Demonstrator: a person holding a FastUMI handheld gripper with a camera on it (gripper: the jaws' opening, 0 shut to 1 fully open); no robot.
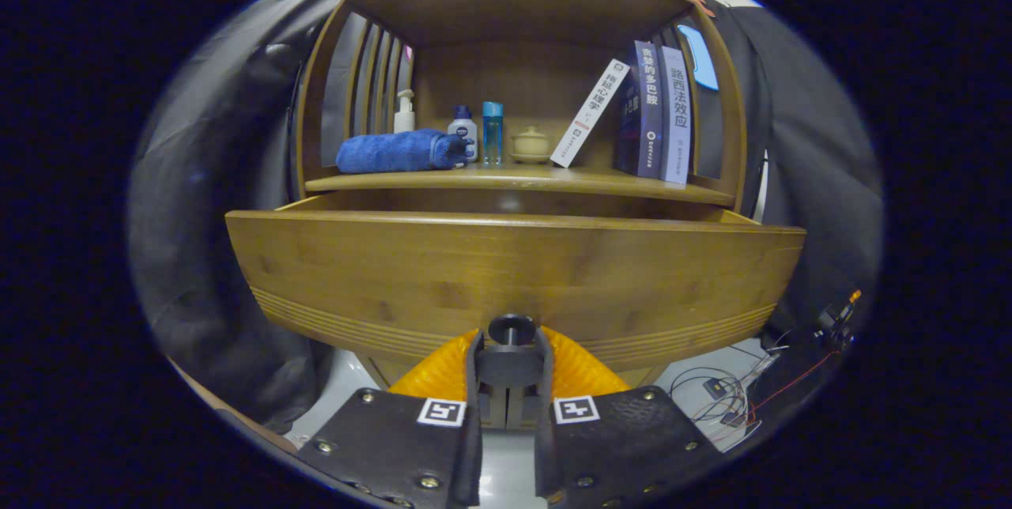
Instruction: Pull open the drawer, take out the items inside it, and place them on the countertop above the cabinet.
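Gripper (511, 371) fingers are closed on the knob (511, 329), providing purchase to pull the partly open drawer (506, 272) outward.

— What stands behind the brown wooden cabinet (514, 98)?
— Black cloth booth wall (229, 201), draped on both sides.
— And below?
— Pale glossy floor (348, 398), with thin tangled wires (735, 398) under the cabinet's right corner.
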